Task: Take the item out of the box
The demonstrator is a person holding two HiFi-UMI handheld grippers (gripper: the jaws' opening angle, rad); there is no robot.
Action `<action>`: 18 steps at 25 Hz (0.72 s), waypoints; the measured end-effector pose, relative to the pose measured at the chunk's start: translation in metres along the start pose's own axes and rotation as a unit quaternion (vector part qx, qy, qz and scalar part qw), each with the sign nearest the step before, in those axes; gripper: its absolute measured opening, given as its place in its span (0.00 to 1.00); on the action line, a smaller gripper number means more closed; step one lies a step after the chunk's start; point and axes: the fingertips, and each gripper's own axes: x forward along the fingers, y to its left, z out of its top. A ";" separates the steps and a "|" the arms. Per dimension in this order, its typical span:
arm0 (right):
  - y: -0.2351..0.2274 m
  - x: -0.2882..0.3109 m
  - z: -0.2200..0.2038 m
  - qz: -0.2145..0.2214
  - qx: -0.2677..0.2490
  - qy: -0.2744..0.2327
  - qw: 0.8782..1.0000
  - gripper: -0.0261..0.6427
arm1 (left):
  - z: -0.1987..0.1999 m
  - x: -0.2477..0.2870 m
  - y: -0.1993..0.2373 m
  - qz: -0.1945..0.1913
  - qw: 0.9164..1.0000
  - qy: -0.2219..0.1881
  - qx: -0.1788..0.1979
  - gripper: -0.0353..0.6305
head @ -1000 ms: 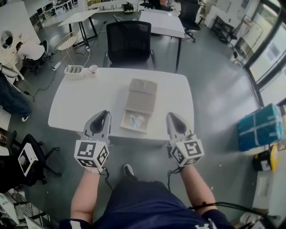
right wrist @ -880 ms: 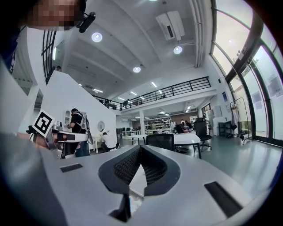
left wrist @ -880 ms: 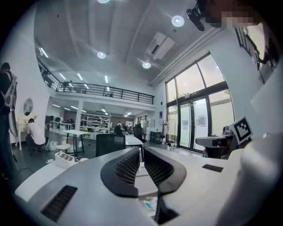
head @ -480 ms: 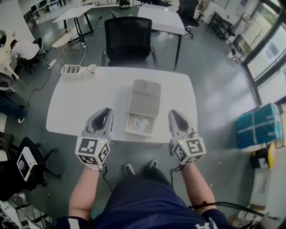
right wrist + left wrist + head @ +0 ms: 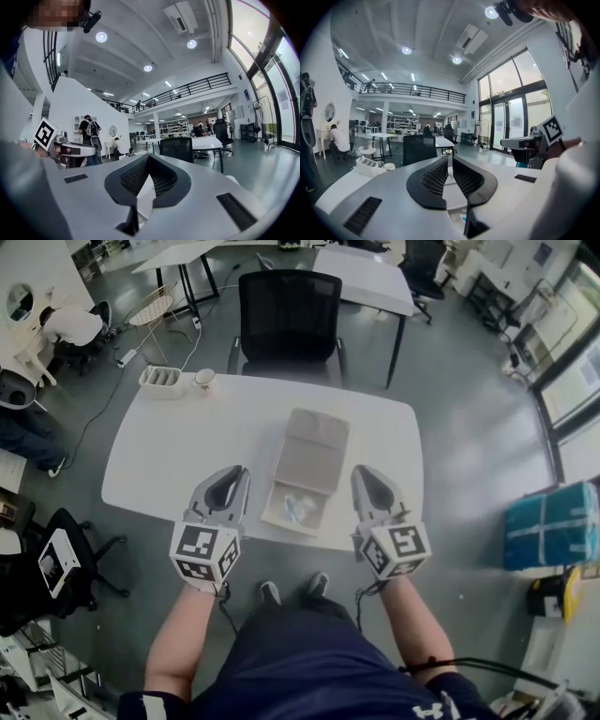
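The item [image 5: 298,509] lies in the near half of the open box [image 5: 309,451] on the table [image 5: 169,446], and the left gripper [image 5: 234,476] and the right gripper [image 5: 367,480] flank it with jaws together and empty, so reaching in without opening them may only push the box away.

The head view is bright and evenly lit, sharp at the centre, with only faint shadows under the table [image 5: 141,460]. Its wide lens bends the floor [image 5: 469,427] towards the edges. Both gripper views sit in a round frame with black corners and strong curving at the rim. In them the left gripper [image 5: 449,158] and right gripper [image 5: 148,156] fill the foreground, grey and soft. Daylight through the windows [image 5: 516,117] washes out pale, and the ceiling lamps [image 5: 407,50] flare white.
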 end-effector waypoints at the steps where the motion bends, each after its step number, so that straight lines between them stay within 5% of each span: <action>1: -0.002 0.003 -0.001 0.003 0.002 0.002 1.000 0.06 | -0.003 0.005 -0.002 0.000 1.000 0.002 0.003 0.14; 6: -0.014 0.012 -0.007 0.008 0.010 0.008 1.000 0.06 | -0.025 0.030 -0.015 -0.015 0.999 0.024 0.028 0.14; 10: -0.029 0.014 -0.017 -0.001 0.019 0.018 1.000 0.06 | -0.073 0.058 -0.028 -0.048 0.993 0.091 0.051 0.14; 18: -0.061 0.005 -0.035 -0.032 0.034 0.034 0.998 0.06 | -0.168 0.095 -0.061 -0.125 0.962 0.218 0.103 0.28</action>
